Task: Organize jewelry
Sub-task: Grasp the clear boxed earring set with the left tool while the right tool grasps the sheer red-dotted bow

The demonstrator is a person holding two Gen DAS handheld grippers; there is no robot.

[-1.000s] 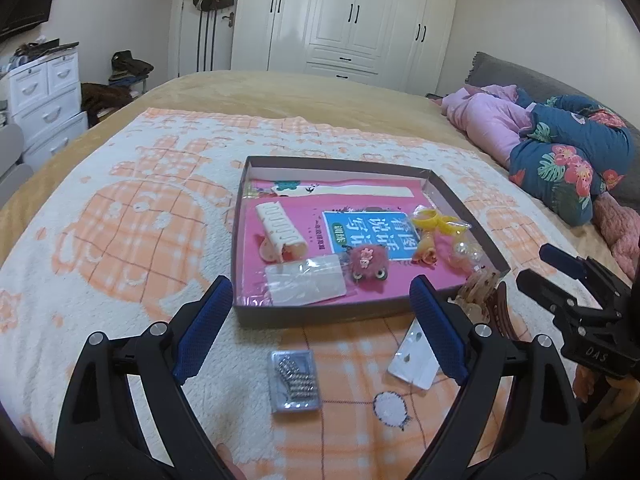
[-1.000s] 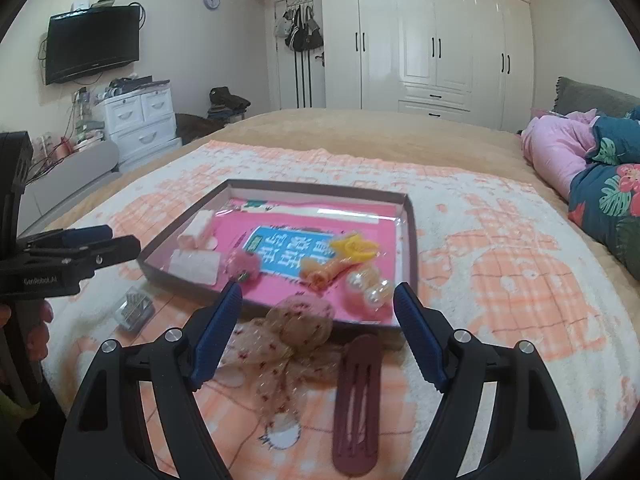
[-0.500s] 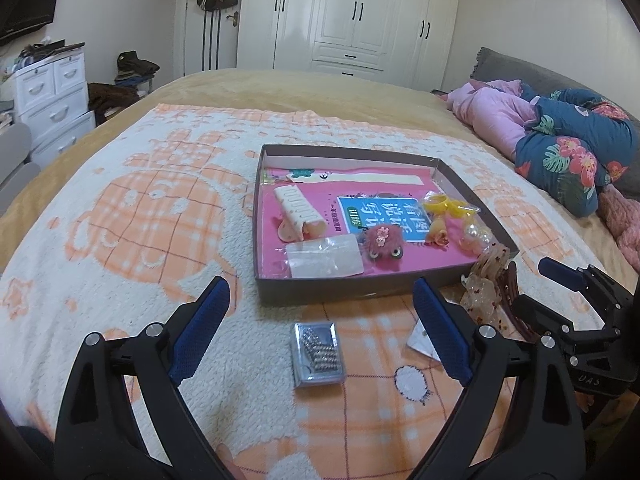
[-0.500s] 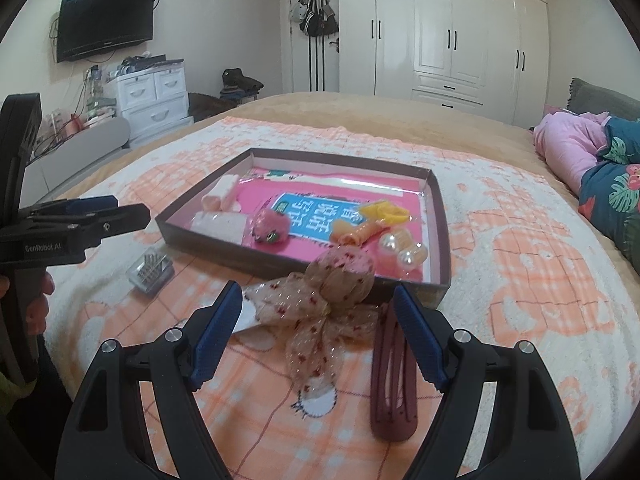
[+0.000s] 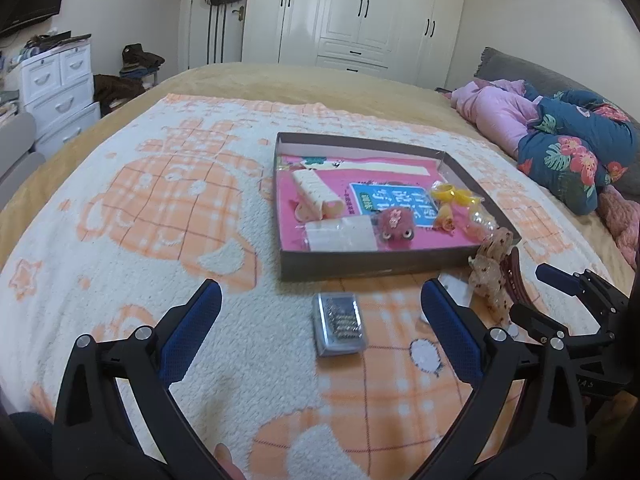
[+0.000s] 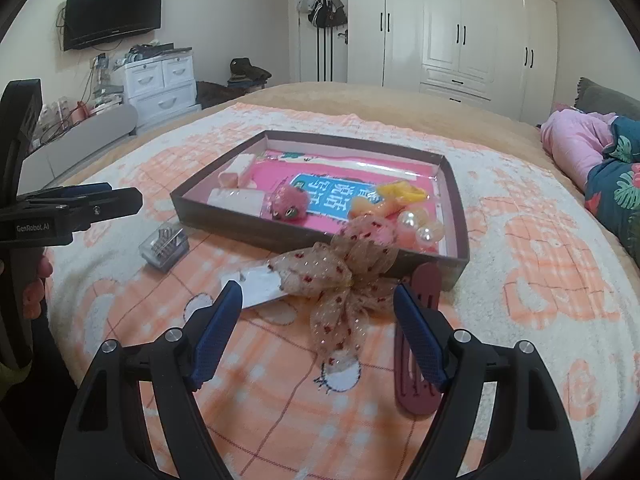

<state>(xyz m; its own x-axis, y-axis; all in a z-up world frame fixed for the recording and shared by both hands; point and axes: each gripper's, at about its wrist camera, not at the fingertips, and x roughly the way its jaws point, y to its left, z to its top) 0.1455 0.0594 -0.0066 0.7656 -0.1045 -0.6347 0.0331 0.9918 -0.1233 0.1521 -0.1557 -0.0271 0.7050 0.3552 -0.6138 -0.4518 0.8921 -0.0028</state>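
A pick-up is being lined up. The left gripper point(image 5: 318, 334), empty, its jaws just widened, frames the clear case point(image 5: 339, 329) at lower centre; the right gripper point(image 6: 318, 334), spread and empty, frames the bow point(image 6: 343, 280). Lowering, closing and a carry to the tray point(image 5: 360, 270) seem called for.

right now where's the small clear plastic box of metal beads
The small clear plastic box lies on the orange-and-white blanket, just outside the shallow grey tray's near wall, framed by the open left gripper.
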